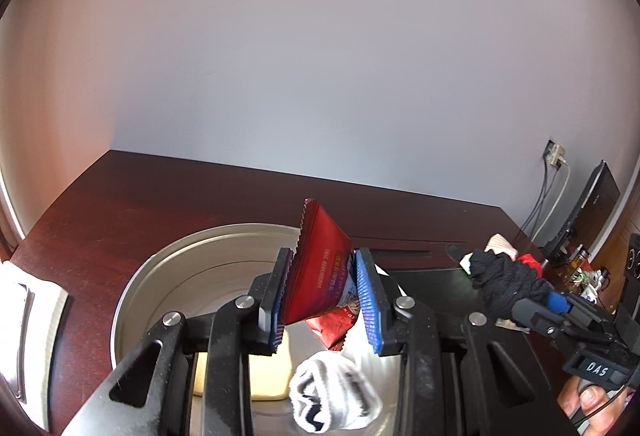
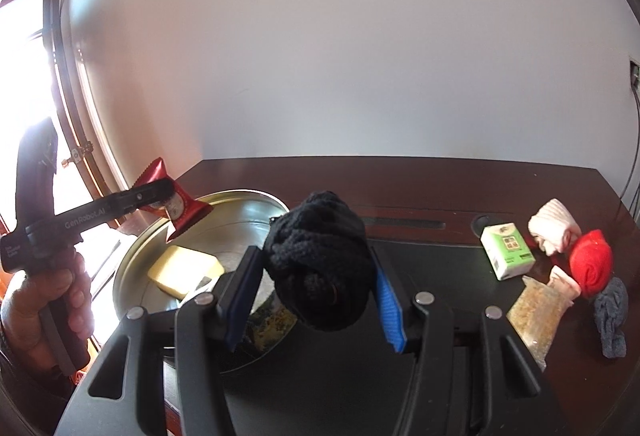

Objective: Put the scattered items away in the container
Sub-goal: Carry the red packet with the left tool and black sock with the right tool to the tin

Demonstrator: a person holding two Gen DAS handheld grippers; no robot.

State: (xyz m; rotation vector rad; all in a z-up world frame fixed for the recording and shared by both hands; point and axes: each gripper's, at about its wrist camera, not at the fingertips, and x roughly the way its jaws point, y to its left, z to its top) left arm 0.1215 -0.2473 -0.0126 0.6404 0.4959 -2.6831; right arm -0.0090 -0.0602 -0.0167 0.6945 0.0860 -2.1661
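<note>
A round, shallow silver metal basin (image 1: 168, 276) sits at the left end of a dark red-brown wooden desk (image 1: 132, 191), already holding a pale yellow rectangular block (image 2: 184, 270), a rolled white sock with dark stripes (image 1: 334, 392) and a second, smaller red foil packet (image 1: 330, 326). Above it, the left gripper (image 1: 322, 298) is clamped on a glossy red foil snack sachet (image 1: 320, 264) with serrated ends; the sachet carries a line of small pale print, too fine to read. In the right wrist view the left gripper's black body shows white lettering that reads "GenRobot.AI", and a hand (image 2: 38, 308) grips its handle at the frame's left edge. The right gripper (image 2: 316, 276) pinches a bundled black knitted sock (image 2: 320, 260) between blue ribbed pads (image 2: 386, 300), held over the desk just right of the basin; a tag on its body in the left wrist view reads "DAS". Beneath that sock a dark patterned packet (image 2: 268, 324) lies half hidden, its print unclear. On the desk's right side wait a small white-and-green carton (image 2: 506, 250) with unreadable markings, a rolled cream sock (image 2: 554, 226), a rolled red sock (image 2: 592, 262), a grey knitted sock (image 2: 610, 316) and a clear pouch of brownish granules (image 2: 538, 316), partly hidden behind the gripper's arm. A wall socket with trailing cables (image 1: 556, 157) is visible on the pale wall at the far right.
</note>
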